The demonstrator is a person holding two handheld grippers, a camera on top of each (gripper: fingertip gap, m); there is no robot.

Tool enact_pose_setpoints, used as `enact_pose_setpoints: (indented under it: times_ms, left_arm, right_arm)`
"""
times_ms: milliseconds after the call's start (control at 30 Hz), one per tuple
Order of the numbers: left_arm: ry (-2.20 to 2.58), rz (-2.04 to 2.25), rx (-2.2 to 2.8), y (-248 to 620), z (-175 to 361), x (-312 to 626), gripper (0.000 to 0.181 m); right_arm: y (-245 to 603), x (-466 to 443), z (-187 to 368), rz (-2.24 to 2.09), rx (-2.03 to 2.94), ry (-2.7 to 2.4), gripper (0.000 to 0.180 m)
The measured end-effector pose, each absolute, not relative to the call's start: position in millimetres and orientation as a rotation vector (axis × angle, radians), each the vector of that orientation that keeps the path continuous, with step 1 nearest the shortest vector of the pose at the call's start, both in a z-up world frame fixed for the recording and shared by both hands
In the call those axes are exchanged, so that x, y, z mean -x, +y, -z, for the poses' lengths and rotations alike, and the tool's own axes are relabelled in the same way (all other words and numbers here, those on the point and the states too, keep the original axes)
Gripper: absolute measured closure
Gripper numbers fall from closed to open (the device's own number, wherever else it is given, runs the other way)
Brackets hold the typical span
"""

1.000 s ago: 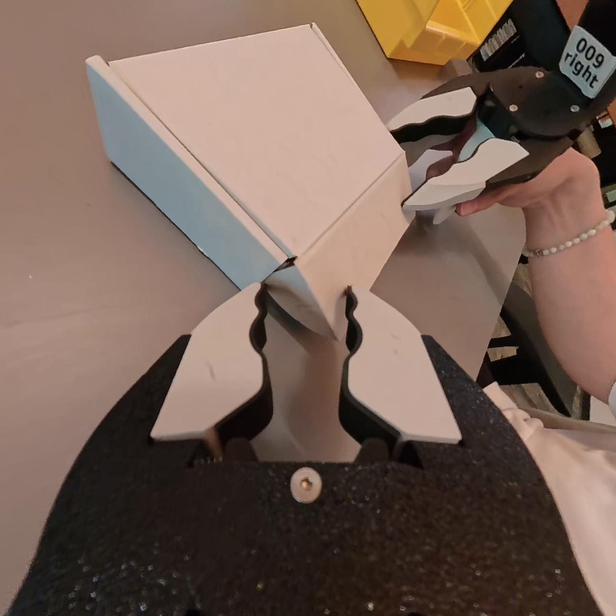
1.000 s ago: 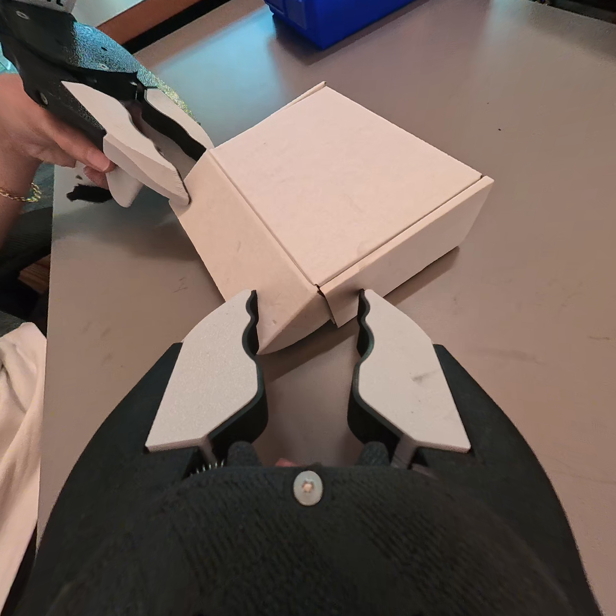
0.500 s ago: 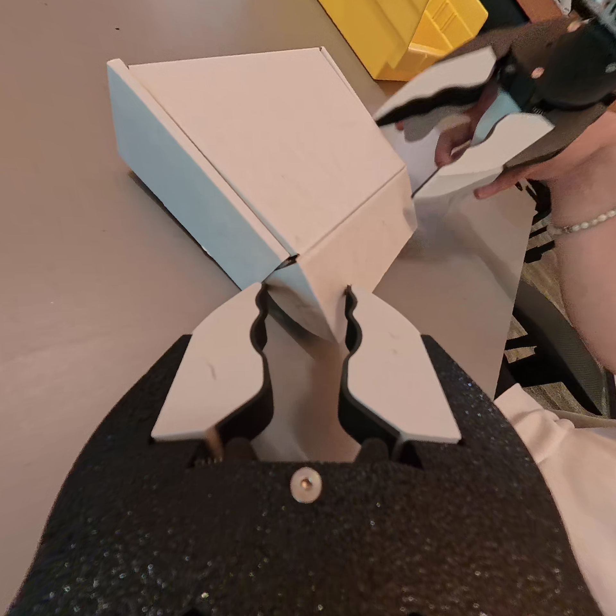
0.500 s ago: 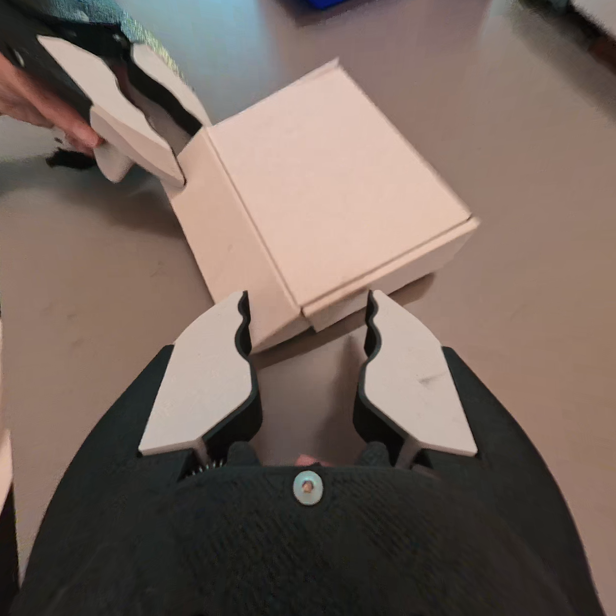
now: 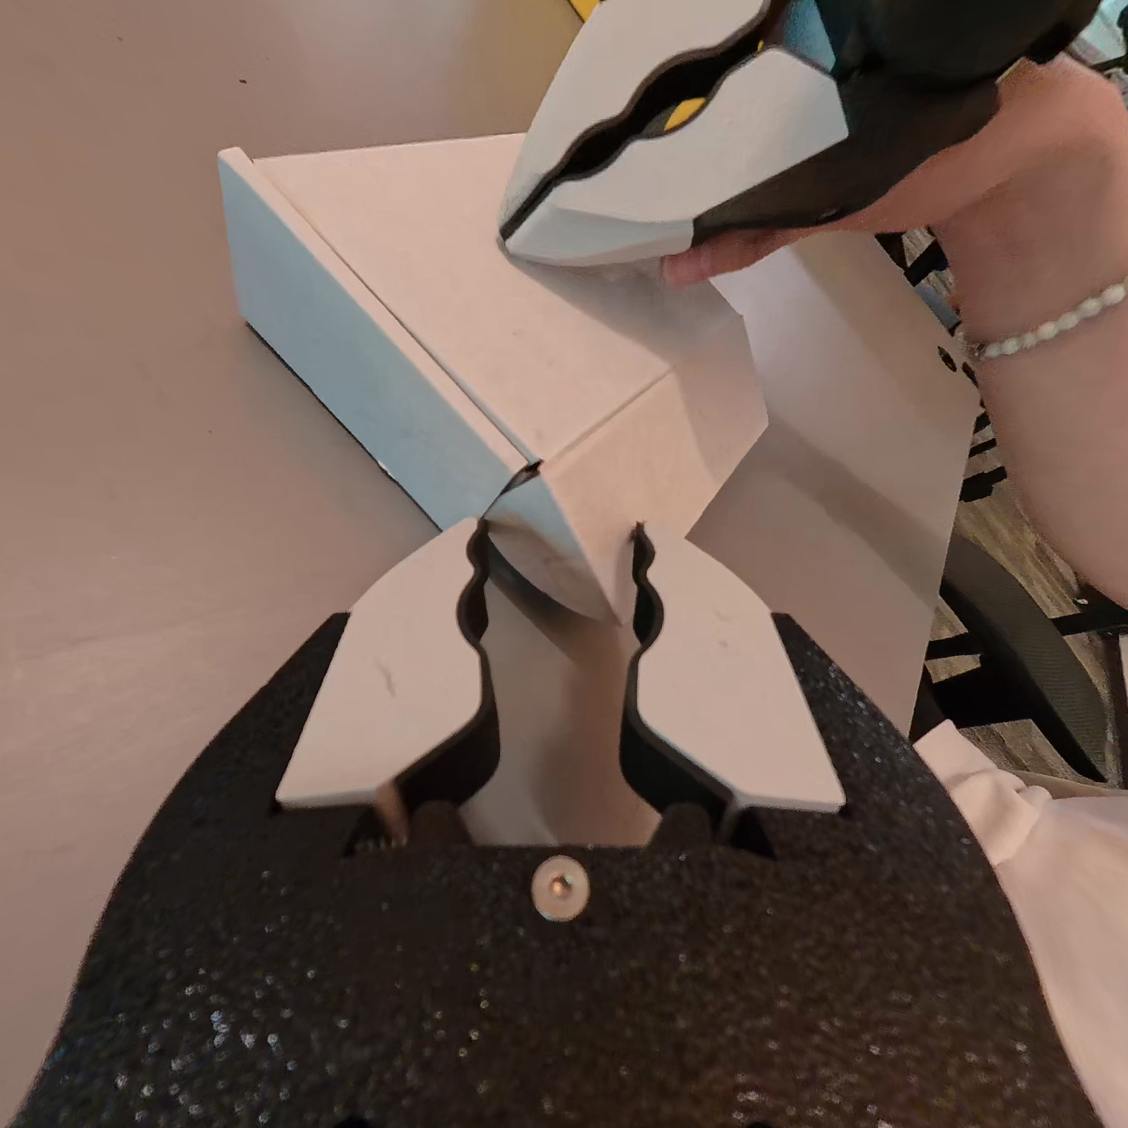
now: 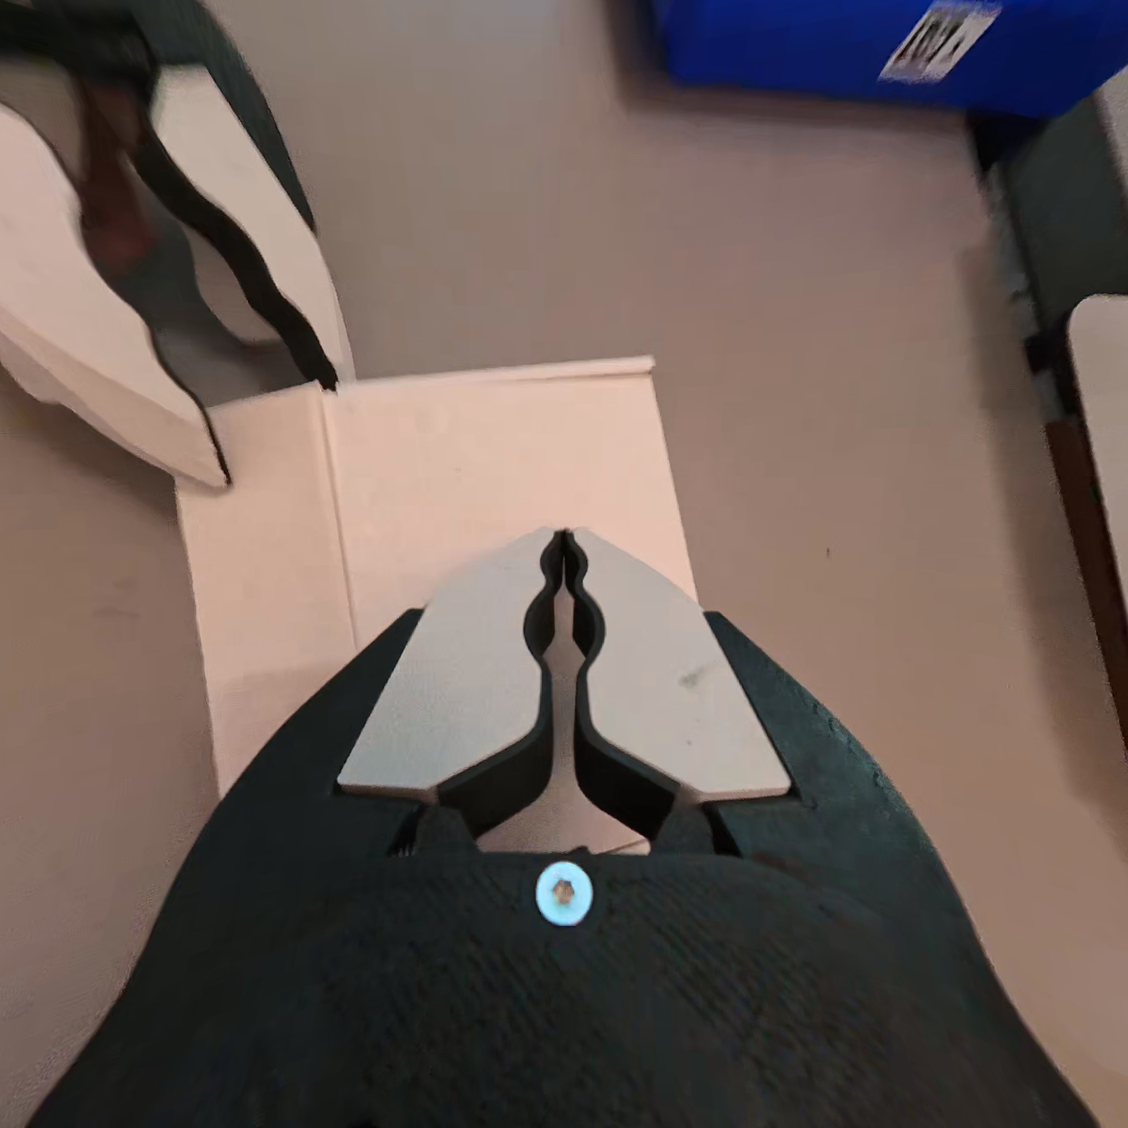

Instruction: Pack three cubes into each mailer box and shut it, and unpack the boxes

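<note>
A white mailer box [image 5: 464, 293] lies on the table with its lid down. Its front flap [image 5: 647, 464] sticks out at a slant, untucked. My left gripper [image 5: 556, 528] is open, its fingers either side of the flap's near corner, gripping nothing. My right gripper [image 5: 519, 220] is shut and empty, tips pointing down over the lid near the flap fold; I cannot tell if it touches. In the right wrist view the right gripper [image 6: 563, 534] hangs over the box lid [image 6: 488, 451], with the left gripper [image 6: 274, 430] at the flap's far corner. No cubes show.
A blue bin [image 6: 824, 55] stands at the far side of the table. The table edge [image 5: 915, 488] runs close to the box on the right, with a chair base beyond. A hand with a bead bracelet [image 5: 1037, 323] holds the right gripper. My hands' fingertips stand some 9 cm from each other.
My right gripper has left the flap's corner, risen, closed, and moved over the lid. My left gripper has stayed open at the flap's other corner.
</note>
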State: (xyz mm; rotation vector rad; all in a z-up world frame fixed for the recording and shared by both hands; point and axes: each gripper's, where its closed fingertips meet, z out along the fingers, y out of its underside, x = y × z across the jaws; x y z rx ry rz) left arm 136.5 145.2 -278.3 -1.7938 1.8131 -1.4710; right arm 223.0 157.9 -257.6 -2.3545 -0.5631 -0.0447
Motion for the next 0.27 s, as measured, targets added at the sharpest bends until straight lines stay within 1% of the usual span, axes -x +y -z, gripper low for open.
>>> enact_pose_setpoints:
  times_ms: [133, 267]
  left_arm:
    - [1.882, 1.395, 1.741, 145, 278, -132, 0.139]
    - [1.949, 1.370, 1.727, 143, 275, -123, 0.153]
  right_arm:
    - [158, -223, 258, 0.074, 2.350, -0.545, 0.180]
    - [158, -223, 259, 0.056, 2.357, -0.527, 0.180]
